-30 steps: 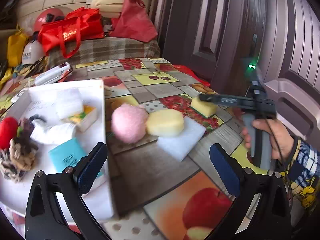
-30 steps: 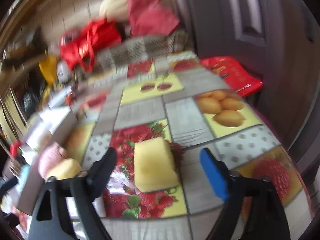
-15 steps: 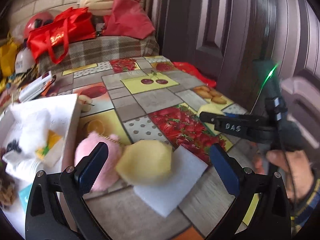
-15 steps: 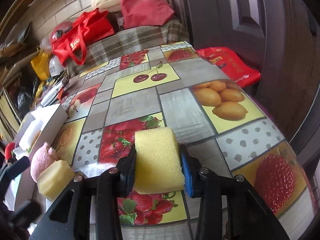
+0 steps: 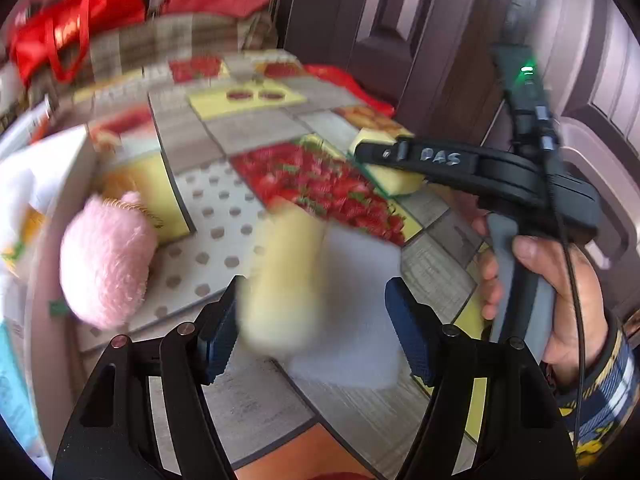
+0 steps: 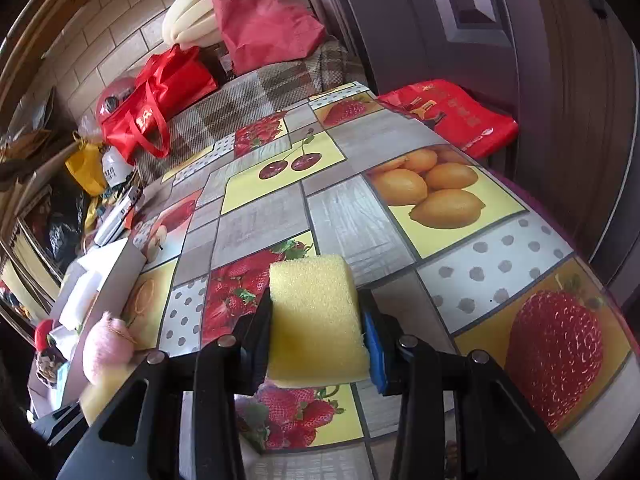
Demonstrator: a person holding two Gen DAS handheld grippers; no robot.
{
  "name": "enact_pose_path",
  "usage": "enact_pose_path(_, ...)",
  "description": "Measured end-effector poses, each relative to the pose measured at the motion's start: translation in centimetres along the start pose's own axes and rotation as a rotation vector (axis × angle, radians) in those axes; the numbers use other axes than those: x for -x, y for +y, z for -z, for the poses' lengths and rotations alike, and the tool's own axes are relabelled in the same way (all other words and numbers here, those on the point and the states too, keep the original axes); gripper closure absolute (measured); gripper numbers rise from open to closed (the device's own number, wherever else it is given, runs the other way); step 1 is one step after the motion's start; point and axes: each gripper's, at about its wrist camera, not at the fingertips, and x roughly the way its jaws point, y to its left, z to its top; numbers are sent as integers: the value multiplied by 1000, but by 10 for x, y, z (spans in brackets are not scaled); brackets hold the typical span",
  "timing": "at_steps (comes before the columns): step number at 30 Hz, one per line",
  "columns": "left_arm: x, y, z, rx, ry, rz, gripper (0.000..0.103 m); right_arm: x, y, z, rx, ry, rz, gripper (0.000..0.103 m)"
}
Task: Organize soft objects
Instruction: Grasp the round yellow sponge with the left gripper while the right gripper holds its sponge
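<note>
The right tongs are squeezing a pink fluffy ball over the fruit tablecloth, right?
Not quite. The right tongs are squeezing a yellow sponge, as the right wrist view shows. The pink fluffy ball lies untouched on the fruit tablecloth.

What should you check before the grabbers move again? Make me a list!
1. Right gripper squeezing the rectangular yellow foam sponge on both sides: ok.
2. Left gripper, whose jaws have just been closing, around the rounded pale yellow sponge: ok.
3. Its pads pressing that sponge on both sides: not ok, a gap shows on one side.
4. White foam sheet under that sponge free of the jaws: cannot tell, blurred.
5. Fluffy pink ball outside the jaws: ok.
</note>
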Motion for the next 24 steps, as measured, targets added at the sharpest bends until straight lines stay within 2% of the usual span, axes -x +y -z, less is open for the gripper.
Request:
enact_pose_path(5,23,-10,-3,-51,-130,-86,33,1,1,0,3,-5,-1,63)
enact_pose_path(9,17,4,-12,6,-112,-117,33,1,1,1,3,-4,-1,63)
enact_pose_path(10,13,6,-13,11,-97,-119,37,1,2,1,1,-5,-1,63)
enact_pose_path(11,9,7,-12,10,-83,-108,46,0,2,1,-3,-5,-2,63)
enact_pose_path(12,3,7,-13,-1,-65,-100,74,0,2,1,-6,-4,-3,63)
enact_pose_path(13,0,6,-13,-10,-54,-101,78,0,2,1,-9,-4,-5,63)
enact_pose_path(15,-2,5,-13,-12,-48,-96,79,0,2,1,-8,-5,-7,63)
enact_pose_path(19,6,5,-11,-19,-101,-85,80,6,6,2,16,-39,-11,64)
enact_pose_path(24,22,-5,-6,-70,-186,-111,80,17,8,3,23,-102,4,64)
